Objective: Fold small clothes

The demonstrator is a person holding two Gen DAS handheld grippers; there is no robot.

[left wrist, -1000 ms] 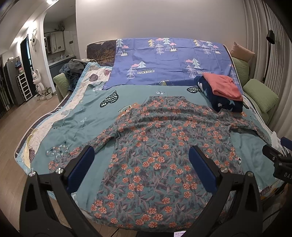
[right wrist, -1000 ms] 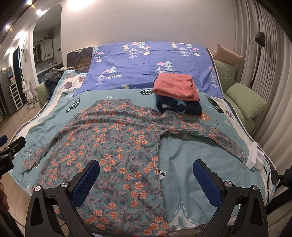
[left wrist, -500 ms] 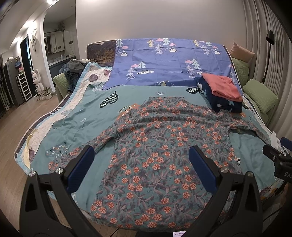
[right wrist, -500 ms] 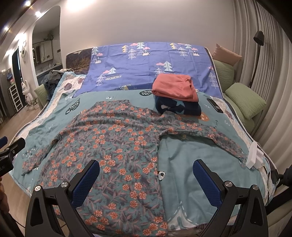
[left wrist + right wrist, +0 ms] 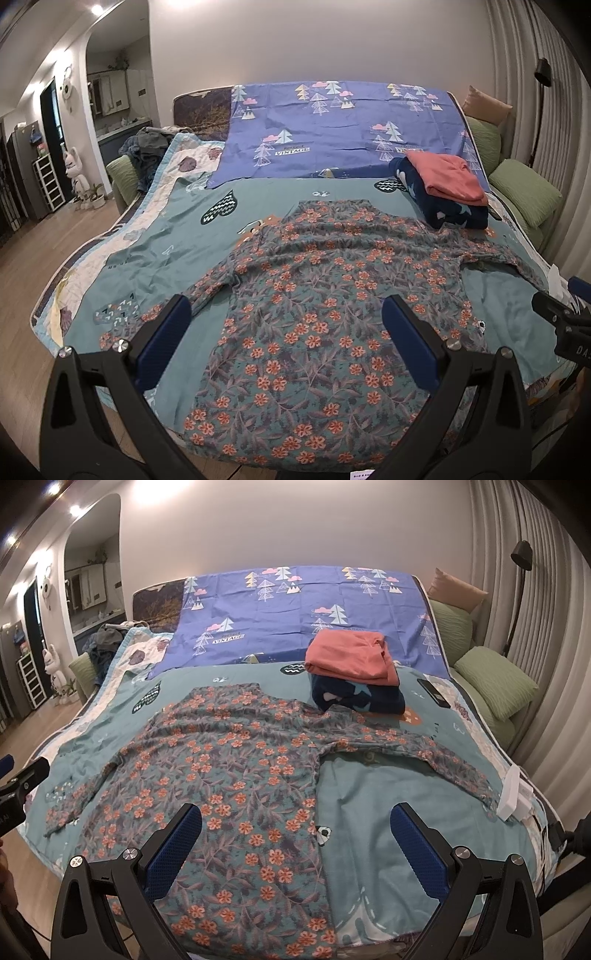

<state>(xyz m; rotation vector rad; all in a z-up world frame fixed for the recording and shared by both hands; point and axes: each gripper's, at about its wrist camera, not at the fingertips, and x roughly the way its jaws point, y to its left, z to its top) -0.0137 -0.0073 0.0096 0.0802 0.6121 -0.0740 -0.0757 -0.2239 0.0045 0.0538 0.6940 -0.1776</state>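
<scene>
A floral long-sleeved shirt (image 5: 332, 295) lies spread flat on the teal bed sheet (image 5: 177, 236), sleeves stretched to both sides; it also shows in the right wrist view (image 5: 229, 775). My left gripper (image 5: 291, 339) is open and empty, held above the shirt's lower hem. My right gripper (image 5: 295, 845) is open and empty, above the shirt's right hem edge. Each gripper shows at the edge of the other's view.
A folded pile, pink garment (image 5: 351, 657) on a navy one (image 5: 354, 698), sits at the back right of the bed. A purple tree-print sheet (image 5: 332, 129) covers the head end. Green pillows (image 5: 495, 679), a black remote (image 5: 432, 692) and a white box (image 5: 511, 794) lie along the right edge.
Both grippers have drifted slightly; the view has shifted a little. The shirt and the pile have not moved.
</scene>
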